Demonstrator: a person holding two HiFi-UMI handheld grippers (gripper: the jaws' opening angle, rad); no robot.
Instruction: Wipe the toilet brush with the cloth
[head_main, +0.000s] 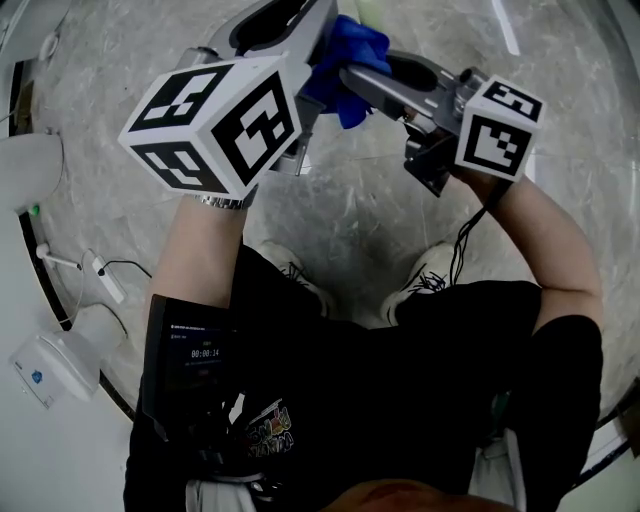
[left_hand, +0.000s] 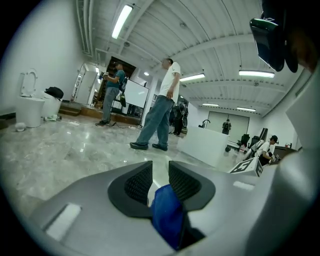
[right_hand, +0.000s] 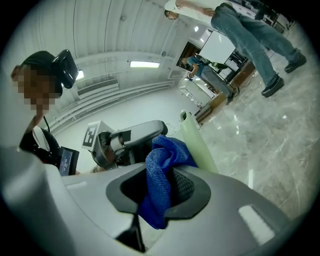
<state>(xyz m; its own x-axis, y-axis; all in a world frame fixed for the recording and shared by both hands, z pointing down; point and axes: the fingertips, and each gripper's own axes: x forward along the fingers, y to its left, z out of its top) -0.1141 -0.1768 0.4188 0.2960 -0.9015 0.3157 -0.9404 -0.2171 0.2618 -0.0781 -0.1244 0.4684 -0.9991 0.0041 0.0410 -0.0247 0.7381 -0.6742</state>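
Both grippers are raised in front of me, tips together. A blue cloth (head_main: 350, 45) bunches between them. My right gripper (head_main: 355, 78) is shut on it; in the right gripper view the cloth (right_hand: 157, 185) hangs through its jaws (right_hand: 160, 175). Behind the cloth rises the pale green toilet brush handle (right_hand: 196, 142), at the tip of my left gripper (right_hand: 161, 127). In the left gripper view a pale strip of the handle (left_hand: 159, 175) fills the narrow gap of my left gripper (left_hand: 160, 170), with the cloth (left_hand: 167, 215) just below it. The brush head is hidden.
The floor is grey marble (head_main: 360, 200). My shoes (head_main: 430, 280) stand below the grippers. White devices with cables (head_main: 55, 365) lie at the left. Two people (left_hand: 160, 105) stand ahead, with a toilet (left_hand: 29, 102) at the far left and a white counter (left_hand: 207, 145).
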